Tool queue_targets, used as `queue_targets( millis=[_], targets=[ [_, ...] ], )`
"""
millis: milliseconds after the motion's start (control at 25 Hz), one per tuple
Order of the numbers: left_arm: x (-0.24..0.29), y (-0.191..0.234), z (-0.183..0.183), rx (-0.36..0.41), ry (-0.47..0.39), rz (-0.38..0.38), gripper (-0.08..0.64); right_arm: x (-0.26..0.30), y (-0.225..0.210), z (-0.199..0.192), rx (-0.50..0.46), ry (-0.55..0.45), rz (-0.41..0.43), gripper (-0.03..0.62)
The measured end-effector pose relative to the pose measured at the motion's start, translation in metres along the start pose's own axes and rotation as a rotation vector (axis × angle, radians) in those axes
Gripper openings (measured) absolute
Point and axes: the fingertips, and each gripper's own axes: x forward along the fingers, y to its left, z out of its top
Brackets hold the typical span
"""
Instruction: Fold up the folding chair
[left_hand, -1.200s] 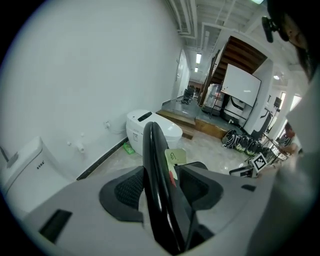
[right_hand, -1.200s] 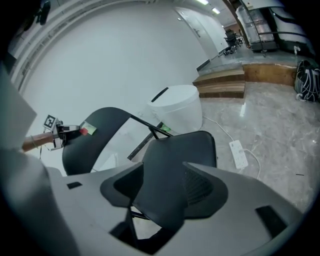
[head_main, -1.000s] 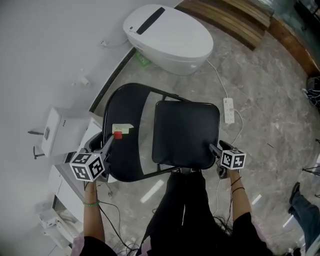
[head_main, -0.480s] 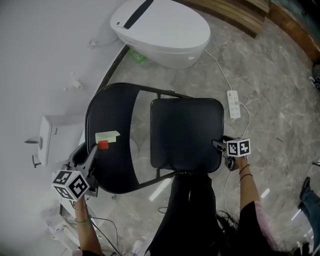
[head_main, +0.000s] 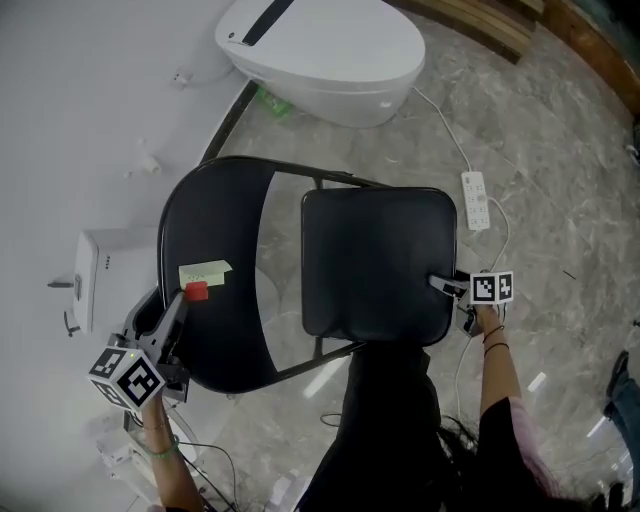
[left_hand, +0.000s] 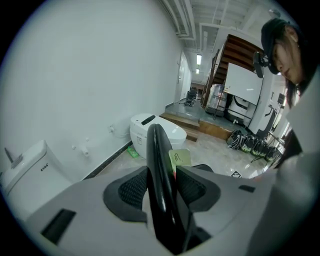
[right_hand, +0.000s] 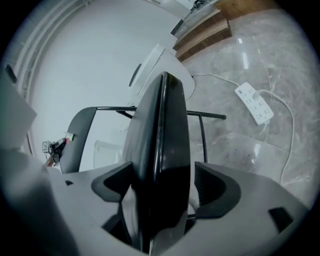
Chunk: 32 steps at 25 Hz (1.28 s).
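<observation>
Chair (head_main: 300, 200) is parked on the floor (head_main: 560, 150) by the wall (head_main: 80, 100). Backrest (head_main: 215, 250) is clamped in the left gripper (head_main: 183, 303) to keep it steady; seat (head_main: 375, 265) edge is left loose between the right gripper (head_main: 442, 286)'s just-opened jaws.

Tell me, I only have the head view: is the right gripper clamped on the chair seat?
Observer: No. In the right gripper view, the jaws of the right gripper have just been opening. The seat stands edge-on between them, with a gap beside one pad.
Operator: Does the left one grip?
Observer: Yes. In the left gripper view, the left gripper has its pads pressed on both faces of the backrest.
</observation>
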Motion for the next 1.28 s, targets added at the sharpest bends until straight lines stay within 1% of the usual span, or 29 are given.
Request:
queue_targets(
  millis=[80, 120, 200, 320, 480, 600, 720, 760, 840, 880, 920, 1040, 1080, 1200, 1280],
  targets=[
    [0.000, -0.005, 0.004, -0.026, 0.002, -0.015, 0.178, 0.004, 0.005, 0.002, 0.047, -0.024, 0.059, 0.382],
    [0.001, -0.006, 0.005, -0.038, -0.003, -0.027, 0.178, 0.006, 0.007, 0.003, 0.060, -0.034, 0.064, 0.382],
    [0.001, -0.005, 0.004, -0.043, -0.015, -0.036, 0.178, 0.008, 0.006, 0.005, 0.055, -0.042, 0.035, 0.380],
    [-0.003, 0.003, -0.004, -0.011, -0.017, -0.025, 0.172, 0.006, 0.008, 0.002, 0.035, -0.053, -0.018, 0.380],
    [-0.011, -0.001, 0.011, -0.088, -0.036, -0.072, 0.156, -0.006, 0.028, 0.012, 0.008, -0.061, -0.020, 0.373],
    [-0.014, -0.007, 0.025, -0.095, -0.044, -0.071, 0.156, -0.020, 0.047, 0.023, -0.003, -0.071, -0.033, 0.359],
    [-0.019, -0.019, 0.039, -0.128, -0.061, -0.119, 0.153, -0.043, 0.068, 0.027, -0.008, -0.077, -0.047, 0.339],
    [-0.021, -0.023, 0.044, -0.117, -0.058, -0.129, 0.152, -0.051, 0.077, 0.027, -0.011, -0.078, -0.047, 0.331],
    [-0.025, -0.032, 0.054, -0.062, -0.036, -0.133, 0.152, -0.067, 0.097, 0.024, -0.021, -0.077, -0.041, 0.314],
    [-0.027, -0.037, 0.060, -0.047, -0.031, -0.141, 0.152, -0.076, 0.107, 0.022, -0.025, -0.079, -0.038, 0.307],
    [-0.029, -0.042, 0.066, -0.052, -0.033, -0.159, 0.152, -0.083, 0.118, 0.020, -0.026, -0.084, -0.035, 0.300],
    [-0.037, -0.060, 0.086, -0.108, -0.061, -0.243, 0.147, -0.101, 0.151, 0.017, -0.027, -0.106, -0.016, 0.284],
    [-0.041, -0.065, 0.092, -0.105, -0.063, -0.260, 0.147, -0.106, 0.163, 0.016, -0.028, -0.114, -0.008, 0.278],
    [-0.049, -0.081, 0.107, -0.035, -0.043, -0.263, 0.147, -0.116, 0.199, 0.012, -0.034, -0.131, 0.011, 0.264],
    [-0.056, -0.089, 0.116, -0.012, -0.037, -0.268, 0.147, -0.119, 0.225, 0.010, -0.046, -0.143, 0.027, 0.253]
  ],
)
